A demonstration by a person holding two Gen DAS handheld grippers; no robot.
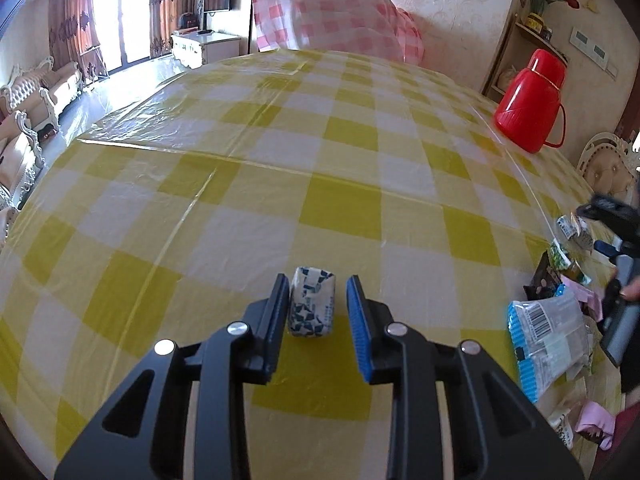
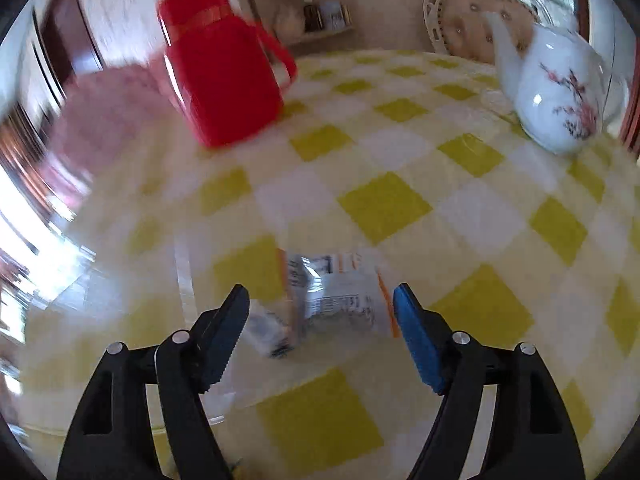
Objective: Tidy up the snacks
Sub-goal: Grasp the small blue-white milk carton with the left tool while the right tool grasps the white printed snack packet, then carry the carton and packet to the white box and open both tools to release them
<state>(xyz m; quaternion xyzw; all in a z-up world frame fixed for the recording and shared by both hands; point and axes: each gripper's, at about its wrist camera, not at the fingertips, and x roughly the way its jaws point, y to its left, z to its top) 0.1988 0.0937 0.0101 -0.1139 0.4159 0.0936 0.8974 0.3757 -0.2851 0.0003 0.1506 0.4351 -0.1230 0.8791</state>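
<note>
In the left wrist view a small white and blue wrapped snack [image 1: 312, 302] lies on the yellow checked tablecloth [image 1: 280, 152]. My left gripper [image 1: 318, 294] is open, with its jaws on either side of the snack; the left pad is close to it and the right pad stands apart. At the right edge lies a pile of snack packets [image 1: 548, 336], and the right gripper [image 1: 616, 248] shows there, dark and blurred. In the right wrist view my right gripper [image 2: 320, 304] is wide open over a white packet with orange edges [image 2: 344, 292], blurred by motion.
A red thermos jug [image 1: 528, 100] stands at the table's far right; it also shows in the right wrist view [image 2: 220, 68]. A white porcelain teapot [image 2: 556, 88] stands at the back right. A pink checked cover [image 1: 340, 12] is beyond the table. A padded chair [image 1: 608, 168] is at the right.
</note>
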